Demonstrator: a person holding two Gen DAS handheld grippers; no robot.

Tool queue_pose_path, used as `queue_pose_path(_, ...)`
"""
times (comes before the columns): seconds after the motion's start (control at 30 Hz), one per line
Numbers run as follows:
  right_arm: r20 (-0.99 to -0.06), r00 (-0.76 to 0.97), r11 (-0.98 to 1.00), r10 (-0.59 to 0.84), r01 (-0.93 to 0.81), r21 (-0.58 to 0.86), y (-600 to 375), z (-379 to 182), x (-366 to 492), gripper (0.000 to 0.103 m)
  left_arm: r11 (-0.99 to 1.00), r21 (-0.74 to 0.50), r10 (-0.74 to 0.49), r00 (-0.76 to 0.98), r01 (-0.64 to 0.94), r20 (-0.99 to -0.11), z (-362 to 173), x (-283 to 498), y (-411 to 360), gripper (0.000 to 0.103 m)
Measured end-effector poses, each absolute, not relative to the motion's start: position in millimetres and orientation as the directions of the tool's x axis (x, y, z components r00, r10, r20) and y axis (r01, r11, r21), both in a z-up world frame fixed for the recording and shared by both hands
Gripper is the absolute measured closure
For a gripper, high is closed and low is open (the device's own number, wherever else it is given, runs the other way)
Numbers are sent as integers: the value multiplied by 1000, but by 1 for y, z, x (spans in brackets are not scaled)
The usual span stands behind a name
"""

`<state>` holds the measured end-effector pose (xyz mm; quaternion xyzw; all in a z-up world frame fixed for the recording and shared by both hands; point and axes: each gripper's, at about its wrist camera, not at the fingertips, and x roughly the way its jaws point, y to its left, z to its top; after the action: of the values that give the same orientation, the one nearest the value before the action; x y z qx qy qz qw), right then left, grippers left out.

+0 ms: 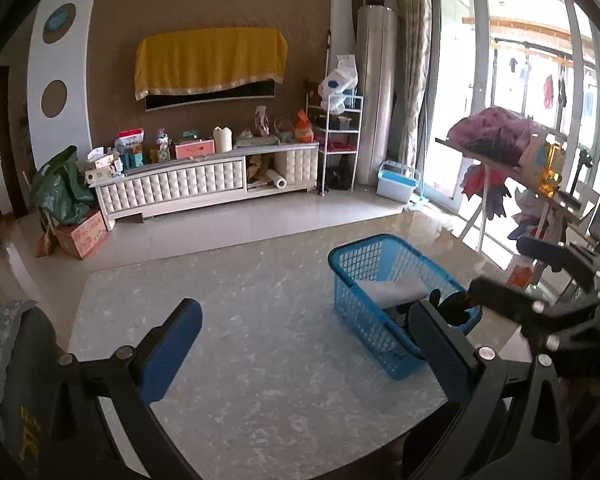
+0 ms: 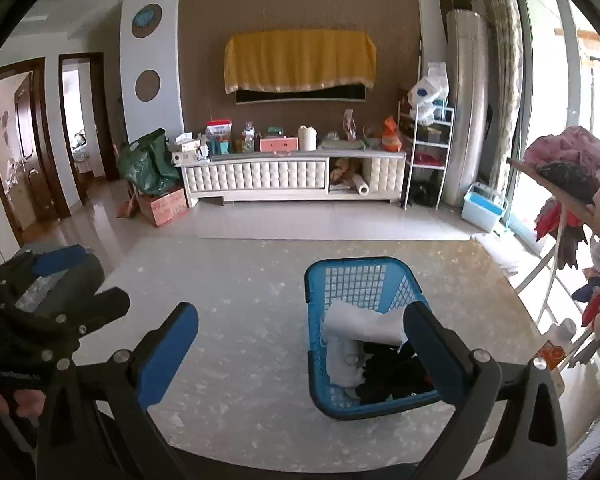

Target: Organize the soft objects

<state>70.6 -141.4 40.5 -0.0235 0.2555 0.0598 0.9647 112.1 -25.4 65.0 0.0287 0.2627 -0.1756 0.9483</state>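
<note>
Meanwhile, both the left tongs (image 1: 306,354) and right tongs (image 2: 300,350) are held wide open and empty above the marble table (image 2: 240,320), where white and dark cloths (image 2: 364,324) are piled in a blue basket (image 2: 356,276).

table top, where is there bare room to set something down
The marble table top is bare left of the blue basket, across to its left edge, and behind the basket up to the far edge. The basket itself is crowded, with a white cloth and dark items inside.

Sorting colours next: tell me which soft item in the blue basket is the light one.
The white folded cloth, draped at the far side of the blue basket; the dark clothes nearer the camera are black.
</note>
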Motion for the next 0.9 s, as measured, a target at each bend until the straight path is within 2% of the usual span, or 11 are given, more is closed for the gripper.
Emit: queue_pose_path(0.9, -476, 871, 989, 125, -145, -5, -151, 32, 69, 0, 936, -25, -319, 815, 351, -485, 73, 83, -30, 0)
